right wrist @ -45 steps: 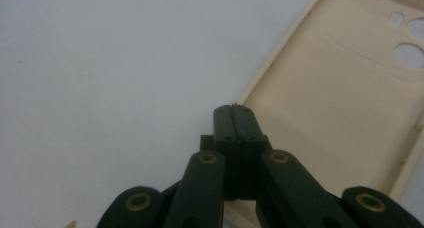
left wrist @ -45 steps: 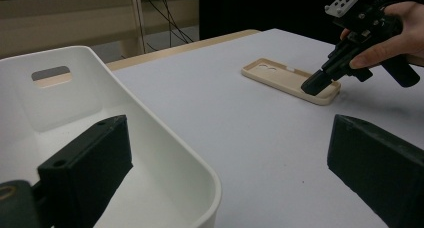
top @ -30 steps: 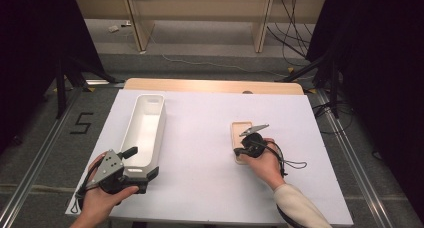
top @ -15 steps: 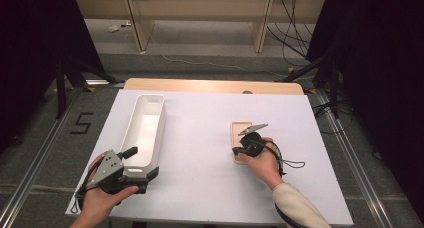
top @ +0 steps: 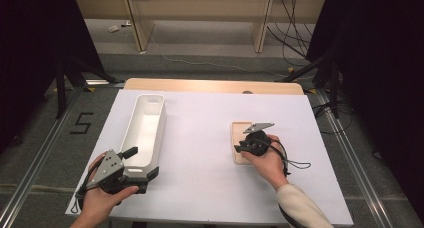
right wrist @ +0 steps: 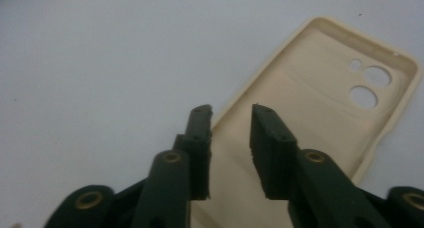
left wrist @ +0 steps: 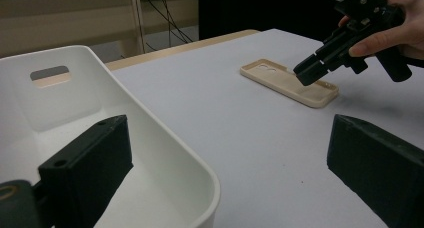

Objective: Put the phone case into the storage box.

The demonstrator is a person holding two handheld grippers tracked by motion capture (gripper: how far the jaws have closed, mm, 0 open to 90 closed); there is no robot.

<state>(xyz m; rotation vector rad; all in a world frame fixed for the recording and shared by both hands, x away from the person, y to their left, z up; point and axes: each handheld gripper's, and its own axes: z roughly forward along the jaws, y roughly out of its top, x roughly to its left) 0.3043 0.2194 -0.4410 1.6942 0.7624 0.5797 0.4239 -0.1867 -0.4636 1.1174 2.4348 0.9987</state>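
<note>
Straddling the near corner of the white bin (left wrist: pixel 150 153) with wide jaws, left gripper (top: pixel 134 164), farther off the right gripper (right wrist: pixel 230 138) having just parted narrowly over the beige phone case's (right wrist: pixel 320 103) edge, its near end hidden, contact unclear.

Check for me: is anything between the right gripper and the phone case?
Nothing visible. The right gripper, jaws just opened, sits at the rim of the phone case, one jaw either side of its edge, with bare table beside it.

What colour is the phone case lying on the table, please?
Pale beige; the phone case shows best in the right gripper view.
</note>
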